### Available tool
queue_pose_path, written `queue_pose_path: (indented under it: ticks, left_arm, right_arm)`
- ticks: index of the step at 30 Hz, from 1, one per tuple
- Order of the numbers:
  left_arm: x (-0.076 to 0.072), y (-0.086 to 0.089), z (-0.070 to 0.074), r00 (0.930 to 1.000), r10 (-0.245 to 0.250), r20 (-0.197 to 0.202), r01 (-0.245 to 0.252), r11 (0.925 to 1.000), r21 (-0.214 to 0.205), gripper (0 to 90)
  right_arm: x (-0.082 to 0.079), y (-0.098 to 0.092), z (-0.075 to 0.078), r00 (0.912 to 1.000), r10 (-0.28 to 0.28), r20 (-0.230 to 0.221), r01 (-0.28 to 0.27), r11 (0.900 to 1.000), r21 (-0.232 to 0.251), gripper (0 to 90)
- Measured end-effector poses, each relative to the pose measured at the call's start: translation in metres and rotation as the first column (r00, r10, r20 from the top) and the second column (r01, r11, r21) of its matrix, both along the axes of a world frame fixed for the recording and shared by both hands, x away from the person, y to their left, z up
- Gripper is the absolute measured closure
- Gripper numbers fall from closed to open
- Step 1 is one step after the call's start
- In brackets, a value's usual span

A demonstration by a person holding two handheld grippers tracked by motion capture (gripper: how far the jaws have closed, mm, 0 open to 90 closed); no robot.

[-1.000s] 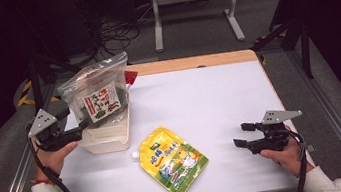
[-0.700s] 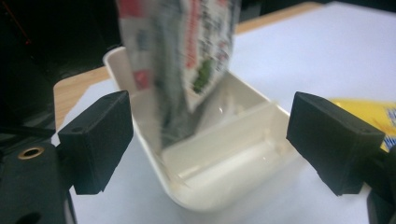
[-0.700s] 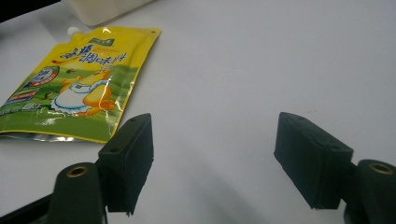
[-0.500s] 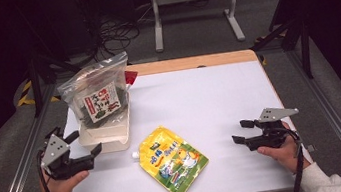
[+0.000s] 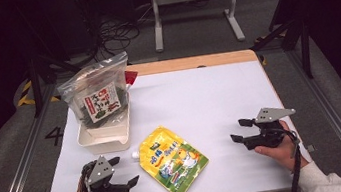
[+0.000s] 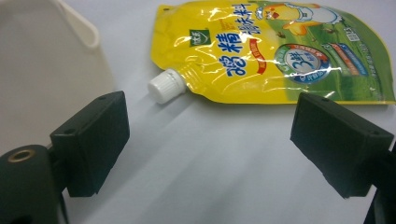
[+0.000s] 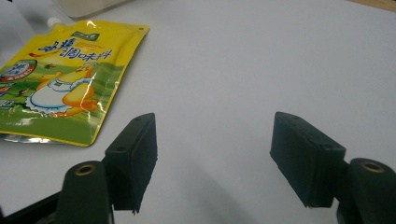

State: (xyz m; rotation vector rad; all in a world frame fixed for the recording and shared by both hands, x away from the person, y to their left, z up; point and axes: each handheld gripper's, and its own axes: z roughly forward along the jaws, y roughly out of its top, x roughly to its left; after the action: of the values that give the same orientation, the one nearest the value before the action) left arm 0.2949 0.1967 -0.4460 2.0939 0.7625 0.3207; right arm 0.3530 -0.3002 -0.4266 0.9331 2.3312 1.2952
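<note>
The yellow spout pouch (image 5: 173, 159) lies flat on the white table (image 5: 209, 100), near the front edge, btwn the two grippers and just right of the white bin (image 5: 105, 135), its white cap (image 6: 166, 86) pointing toward the bin's near corner. It looks like the next thing to go in, w/ the clear seaweed bag (image 5: 99, 97) already standing in the bin. The left gripper (image 5: 118, 173) sits low at the pouch's left, jaws spread w/ nothing btwn them; they've just been opening further, and in the left gripper view they look straight at the cap and top edge. The right gripper (image 5: 237, 131) rests well apart at the right, also released and empty, though its jaws have just been narrowing. To do the pick well: prob best to take the stiff neck by the cap or the sealed top edge, not the soft belly, which would sag and slip. Come in low and level so one pad slides under the edge, close firmly, lift clear of the bin's rim before moving over. The right gripper could steady the far end if the pouch skids.
</note>
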Motion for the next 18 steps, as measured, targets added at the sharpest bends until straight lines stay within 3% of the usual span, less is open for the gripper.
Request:
queue_pose_path:
  ticks: [3, 4, 7, 12, 18]
  left_arm:
    - [0.000, -0.005, -0.004, 0.9991, -0.011, -0.040, 0.010, 0.9995, -0.031, 12.2]
    - [0.001, -0.007, -0.007, 0.9973, -0.019, -0.070, 0.015, 0.9981, -0.059, 12.2]
    - [0.000, -0.013, -0.013, 0.9895, -0.054, -0.134, 0.045, 0.9969, -0.065, 12.9]
    - [0.003, -0.017, -0.017, 0.9861, -0.031, -0.163, 0.023, 0.9983, -0.053, 12.1]
    - [0.008, -0.025, -0.020, 0.9793, -0.042, -0.198, 0.030, 0.9975, -0.064, 12.2]
  right_arm:
    - [0.001, 0.003, 0.000, 1.0000, 0.007, 0.004, -0.007, 0.9999, -0.008, 35.0]
    - [0.000, 0.005, 0.001, 0.9999, 0.009, 0.005, -0.009, 0.9999, -0.009, 35.2]
    - [0.000, 0.014, 0.001, 0.9989, 0.046, -0.002, -0.046, 0.9989, -0.006, 37.3]
    - [-0.001, 0.033, -0.003, 0.9947, 0.101, -0.015, -0.102, 0.9944, -0.029, 35.6]
    - [-0.004, 0.049, -0.008, 0.9875, 0.152, -0.041, -0.153, 0.9873, -0.040, 35.3]
